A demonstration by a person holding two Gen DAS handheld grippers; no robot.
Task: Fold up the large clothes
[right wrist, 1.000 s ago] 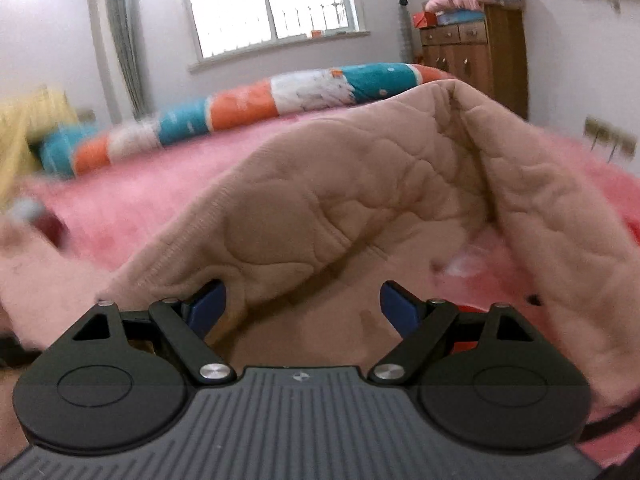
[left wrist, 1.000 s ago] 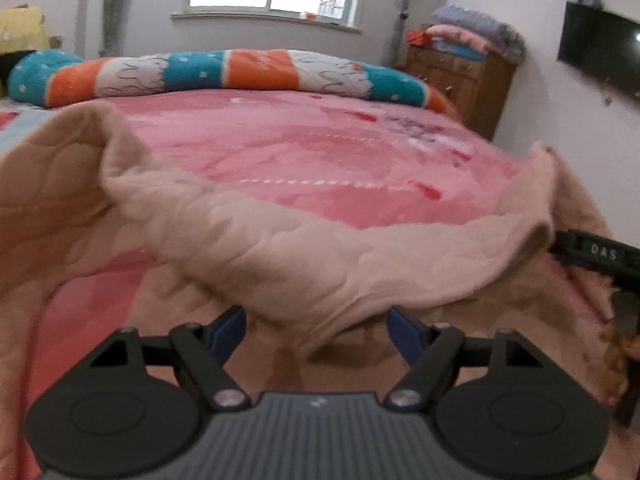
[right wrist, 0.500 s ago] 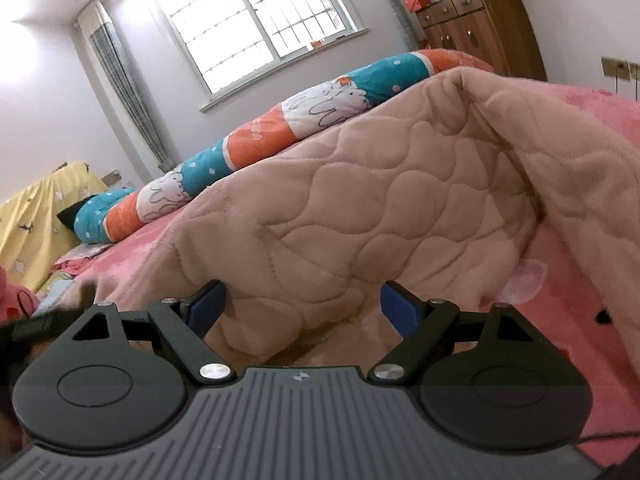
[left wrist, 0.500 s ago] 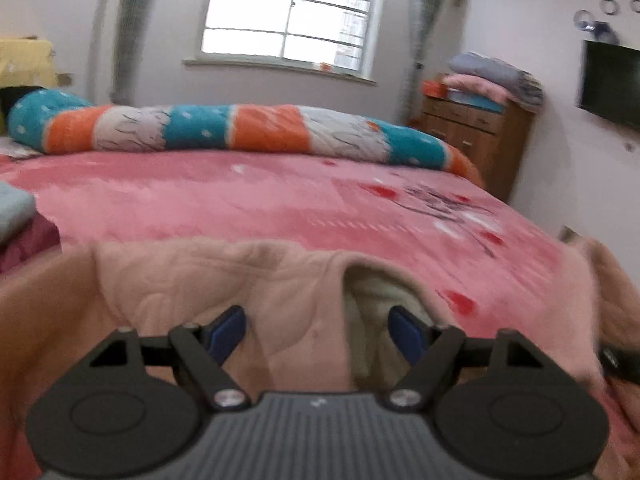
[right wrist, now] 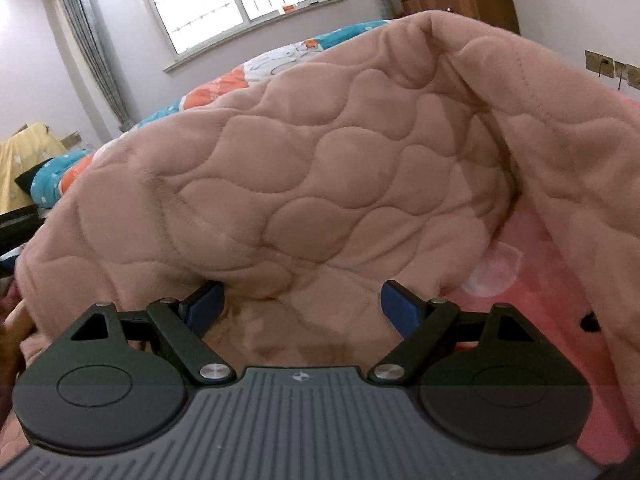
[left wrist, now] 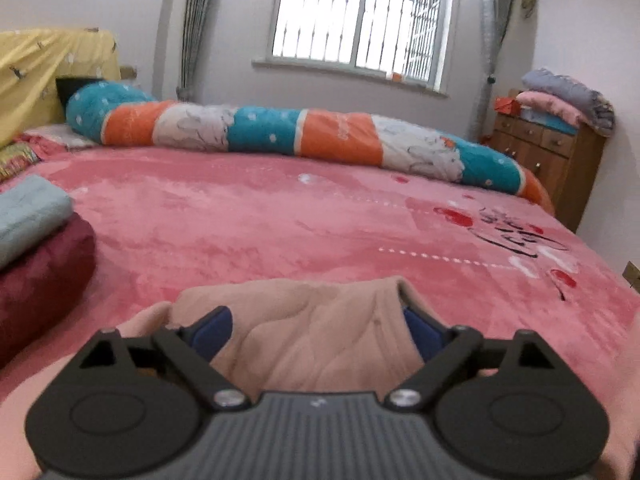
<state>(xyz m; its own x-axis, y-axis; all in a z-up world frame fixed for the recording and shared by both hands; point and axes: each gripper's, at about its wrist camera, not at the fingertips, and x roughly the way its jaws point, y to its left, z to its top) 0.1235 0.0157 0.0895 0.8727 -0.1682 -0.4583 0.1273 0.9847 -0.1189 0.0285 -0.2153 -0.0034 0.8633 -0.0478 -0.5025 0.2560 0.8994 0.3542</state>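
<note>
A large beige-pink quilted garment (left wrist: pixel 316 332) lies on the pink bed (left wrist: pixel 320 224). In the left wrist view its bunched edge sits between the blue pads of my left gripper (left wrist: pixel 316 328), whose jaws stand wide apart. In the right wrist view the garment (right wrist: pixel 320 168) rises as a tall fold in front of my right gripper (right wrist: pixel 302 306). Its jaws also stand wide, with cloth lying between the pads (right wrist: pixel 400 308). Neither gripper pinches the cloth.
A long teal, orange and white bolster (left wrist: pixel 288 136) lies across the far side of the bed. Folded maroon and light-blue cloths (left wrist: pixel 36 248) are stacked at the left. A wooden dresser (left wrist: pixel 548 152) with blankets on it stands at the right wall.
The left gripper has dropped low to the bed and the raised fold in front of it has come down. The right view has tilted closer to the standing fold. Both stay open.
</note>
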